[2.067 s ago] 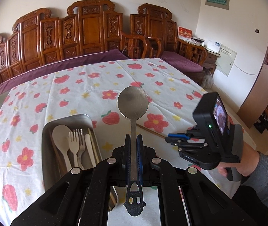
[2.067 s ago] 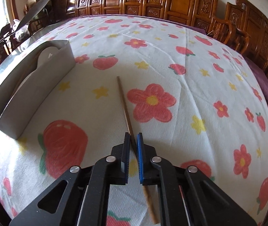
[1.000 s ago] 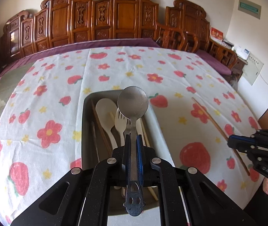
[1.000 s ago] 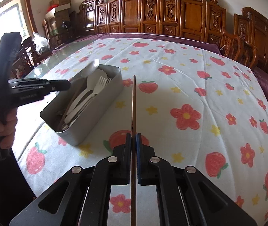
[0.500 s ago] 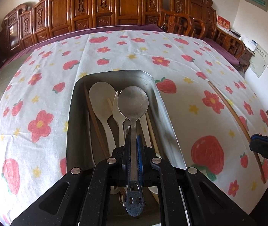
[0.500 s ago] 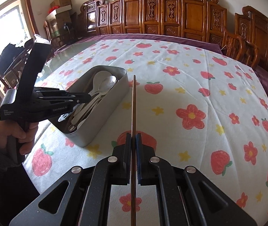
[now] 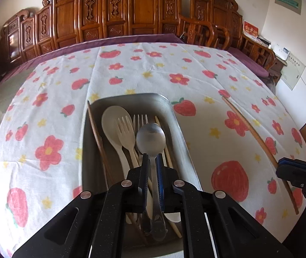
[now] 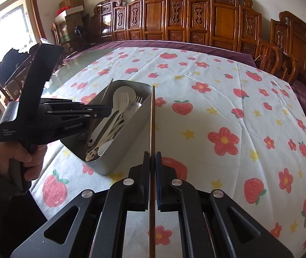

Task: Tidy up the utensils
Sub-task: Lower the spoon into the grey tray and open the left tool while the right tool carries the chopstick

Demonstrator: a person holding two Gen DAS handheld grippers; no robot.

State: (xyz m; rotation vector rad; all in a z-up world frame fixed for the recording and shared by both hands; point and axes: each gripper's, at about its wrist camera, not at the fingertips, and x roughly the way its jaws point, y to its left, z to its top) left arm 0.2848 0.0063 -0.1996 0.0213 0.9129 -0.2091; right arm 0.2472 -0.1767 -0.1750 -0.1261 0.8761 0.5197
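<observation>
A grey metal tray (image 7: 180,126) sits on the flowered tablecloth and holds a pale spoon (image 7: 114,121), forks (image 7: 127,129) and chopsticks. My left gripper (image 7: 152,161) is low over the tray; its jaws stand slightly apart around a metal spoon (image 7: 150,138) that lies on the utensils. In the right wrist view the left gripper (image 8: 103,110) reaches into the tray (image 8: 131,126). My right gripper (image 8: 152,157) is shut on a brown chopstick (image 8: 152,116), held above the table right of the tray; the chopstick also shows in the left wrist view (image 7: 254,135).
The round table wears a white cloth with red flowers and strawberries (image 8: 224,139). Carved wooden chairs (image 7: 135,17) ring the far side. A window and boxes are at the far left in the right wrist view.
My left gripper has come down into the tray with the metal spoon, and its jaws have parted a little. My right gripper still holds the chopstick up beside the tray.
</observation>
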